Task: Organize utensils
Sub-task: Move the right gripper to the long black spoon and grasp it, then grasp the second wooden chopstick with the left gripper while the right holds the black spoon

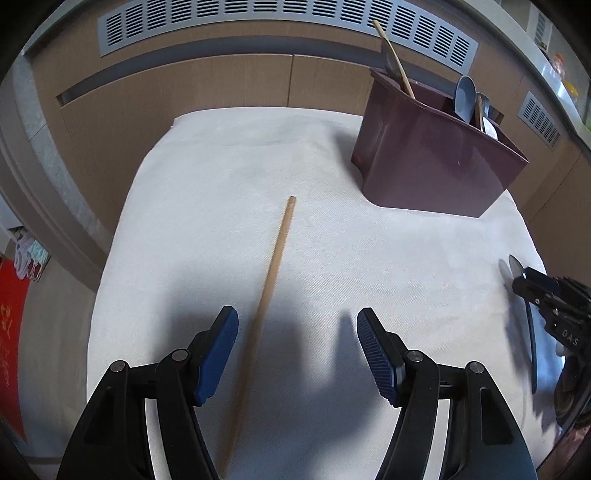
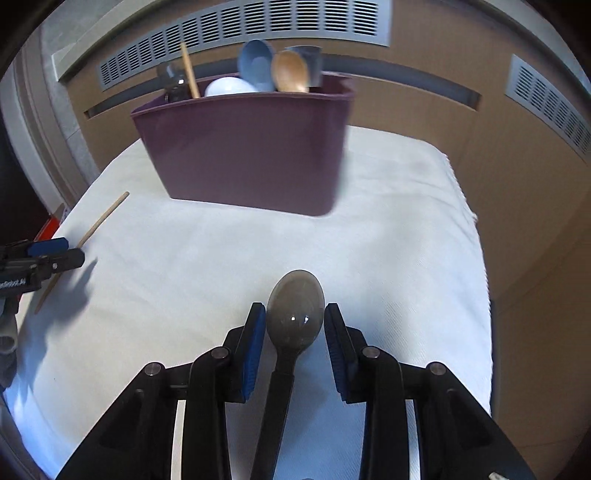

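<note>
A wooden chopstick (image 1: 273, 266) lies on the white cloth (image 1: 369, 251), running away from me. My left gripper (image 1: 297, 328) hangs open over its near half, the stick closer to the left finger and touching neither pad. In the right wrist view a dark grey spoon (image 2: 295, 306) sits bowl-forward between my right gripper's (image 2: 295, 328) blue pads, which press on both sides of the bowl; its handle runs back under the gripper. The maroon utensil holder (image 2: 251, 155) stands behind it, holding a blue spoon (image 2: 255, 66), a wooden spoon (image 2: 291, 72) and a chopstick (image 2: 190, 70).
The holder (image 1: 436, 158) stands at the cloth's far right in the left view. Brown panelling with grey vent grilles (image 1: 258, 22) runs behind the table. The right gripper (image 1: 546, 302) shows at the right edge, the left gripper (image 2: 55, 254) at the left edge.
</note>
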The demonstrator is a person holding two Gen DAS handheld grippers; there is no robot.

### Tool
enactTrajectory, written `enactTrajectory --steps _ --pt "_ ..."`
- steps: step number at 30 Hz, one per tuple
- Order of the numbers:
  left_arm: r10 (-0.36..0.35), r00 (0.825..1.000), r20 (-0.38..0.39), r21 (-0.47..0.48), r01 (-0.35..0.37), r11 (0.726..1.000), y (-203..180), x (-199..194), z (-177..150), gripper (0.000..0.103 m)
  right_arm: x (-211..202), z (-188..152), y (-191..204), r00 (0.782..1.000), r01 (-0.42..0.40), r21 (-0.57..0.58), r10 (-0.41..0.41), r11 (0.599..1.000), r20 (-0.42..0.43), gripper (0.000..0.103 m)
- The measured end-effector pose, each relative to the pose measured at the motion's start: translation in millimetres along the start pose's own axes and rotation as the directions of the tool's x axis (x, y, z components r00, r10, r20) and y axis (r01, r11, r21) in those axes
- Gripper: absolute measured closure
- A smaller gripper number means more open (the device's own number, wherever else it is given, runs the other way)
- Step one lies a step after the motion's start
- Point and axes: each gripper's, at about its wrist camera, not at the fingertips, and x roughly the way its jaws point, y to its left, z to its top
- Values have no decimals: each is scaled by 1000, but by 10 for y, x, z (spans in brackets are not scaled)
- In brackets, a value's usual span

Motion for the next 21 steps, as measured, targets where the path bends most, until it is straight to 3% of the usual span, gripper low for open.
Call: enactTrajectory --steps 6,10,14,17,21 --pt "-38 999 -39 14 38 999 -135 67 -6 35 17 -39 -88 1000 -9 23 10 1000 -4 72" --pt "-184 981 -53 -20 184 983 -121 -3 3 35 0 -59 -103 1000 -18 24 18 1000 6 72" --pt "-82 997 -3 10 82 997 -89 -49 116 36 -20 -77 -90 1000 -24 21 24 999 19 72" --pt "-15 998 -53 88 19 996 -109 48 210 50 -22 -98 -87 999 -28 23 27 999 22 72" --pt "-29 990 -137 185 54 981 -241 154 238 71 -5 -125 -115 999 -39 33 38 999 16 72"
